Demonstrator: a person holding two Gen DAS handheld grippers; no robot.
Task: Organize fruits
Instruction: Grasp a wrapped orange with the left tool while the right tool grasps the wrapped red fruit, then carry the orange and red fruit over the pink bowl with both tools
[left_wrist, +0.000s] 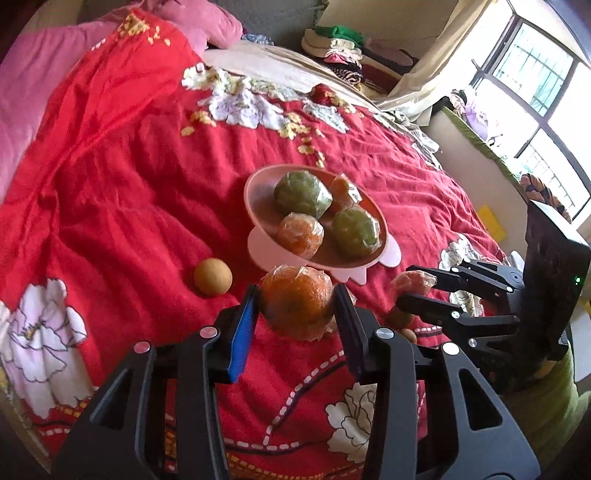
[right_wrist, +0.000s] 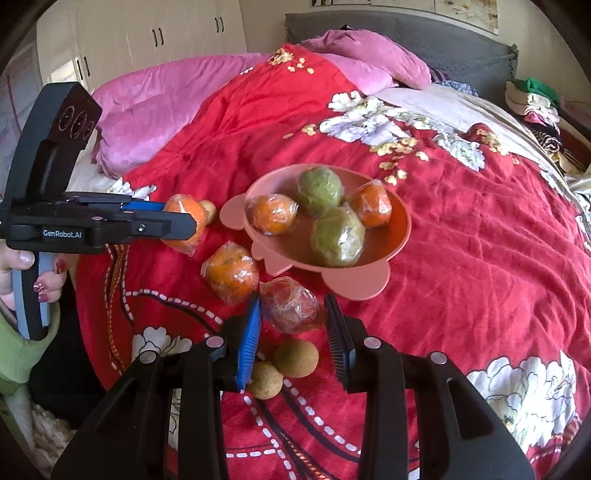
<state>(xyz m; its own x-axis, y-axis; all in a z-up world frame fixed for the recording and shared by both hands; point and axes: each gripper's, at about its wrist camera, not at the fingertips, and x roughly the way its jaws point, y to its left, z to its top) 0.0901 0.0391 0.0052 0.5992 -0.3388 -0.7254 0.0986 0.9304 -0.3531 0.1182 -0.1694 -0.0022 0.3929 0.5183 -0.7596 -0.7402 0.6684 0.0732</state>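
Gripping wrapped fruit: left gripper (left_wrist: 295, 306) fingers clamp a wrapped orange (left_wrist: 295, 302); right gripper (right_wrist: 293, 317) fingers clamp a reddish wrapped fruit (right_wrist: 293, 304), lower centre of each frame.

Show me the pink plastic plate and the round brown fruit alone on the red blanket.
pink plastic plate (left_wrist: 258, 184), left wrist view, bare far rim.
round brown fruit (left_wrist: 213, 282), left wrist view, middle of its skin.

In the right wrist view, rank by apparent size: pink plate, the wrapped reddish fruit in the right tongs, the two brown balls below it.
1. pink plate
2. wrapped reddish fruit, though nearness inflates it
3. two brown balls: alike, unranked
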